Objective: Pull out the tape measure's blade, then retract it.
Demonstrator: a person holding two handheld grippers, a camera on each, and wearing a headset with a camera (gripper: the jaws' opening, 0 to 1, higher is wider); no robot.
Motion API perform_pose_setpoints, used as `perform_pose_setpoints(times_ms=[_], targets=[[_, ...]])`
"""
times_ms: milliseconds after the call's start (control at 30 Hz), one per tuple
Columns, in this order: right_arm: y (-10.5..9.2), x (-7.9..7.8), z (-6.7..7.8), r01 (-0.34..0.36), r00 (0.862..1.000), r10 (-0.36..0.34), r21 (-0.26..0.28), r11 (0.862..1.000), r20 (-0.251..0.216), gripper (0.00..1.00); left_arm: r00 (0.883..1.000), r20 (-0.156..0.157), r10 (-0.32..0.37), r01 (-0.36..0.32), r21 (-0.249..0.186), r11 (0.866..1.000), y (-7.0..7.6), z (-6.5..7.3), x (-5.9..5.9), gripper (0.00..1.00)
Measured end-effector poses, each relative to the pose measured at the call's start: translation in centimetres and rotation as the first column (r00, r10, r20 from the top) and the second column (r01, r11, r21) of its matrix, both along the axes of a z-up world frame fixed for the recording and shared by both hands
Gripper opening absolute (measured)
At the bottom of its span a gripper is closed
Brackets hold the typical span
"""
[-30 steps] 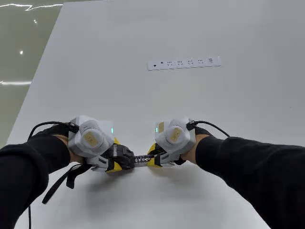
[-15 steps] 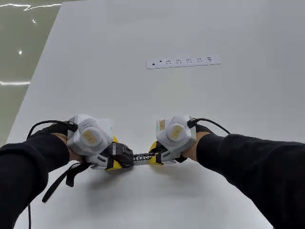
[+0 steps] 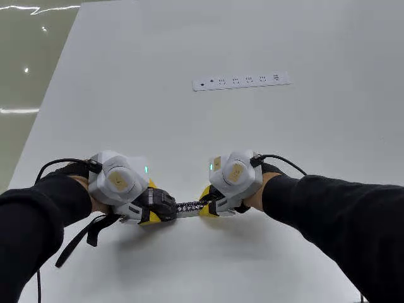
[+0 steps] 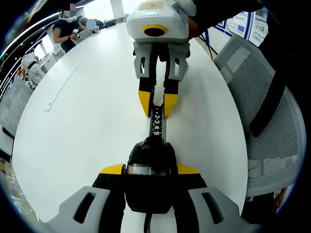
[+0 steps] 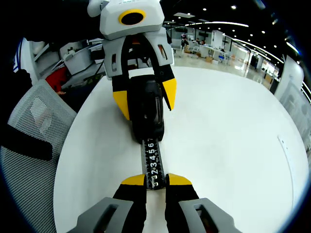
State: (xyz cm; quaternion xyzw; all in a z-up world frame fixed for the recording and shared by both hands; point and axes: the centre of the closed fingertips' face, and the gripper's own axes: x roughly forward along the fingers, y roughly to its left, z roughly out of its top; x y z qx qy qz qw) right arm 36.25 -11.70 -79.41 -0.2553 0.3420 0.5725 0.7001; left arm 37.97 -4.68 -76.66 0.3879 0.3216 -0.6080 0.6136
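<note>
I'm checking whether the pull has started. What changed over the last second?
The right gripper, shut on the blade tip, edged slightly away from the tape measure case, so a little more blade shows. The left gripper kept the case clamped in place, and the power strip did not move.

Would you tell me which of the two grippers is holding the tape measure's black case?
The left gripper: its jaws clamp the case, whereas the right gripper pinches the numbered blade.
</note>
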Motion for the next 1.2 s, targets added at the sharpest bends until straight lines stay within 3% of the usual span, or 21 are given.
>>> perform_pose_setpoints(times_ms=[1200], targets=[[-1.4, -0.3, 0.0, 0.012, 1.000, -0.012, -0.008, 1.000, -0.007, 0.09, 1.000, -0.002, 0.005, -0.005, -0.005, 1.000, 0.0, 0.0, 0.0, 0.32]])
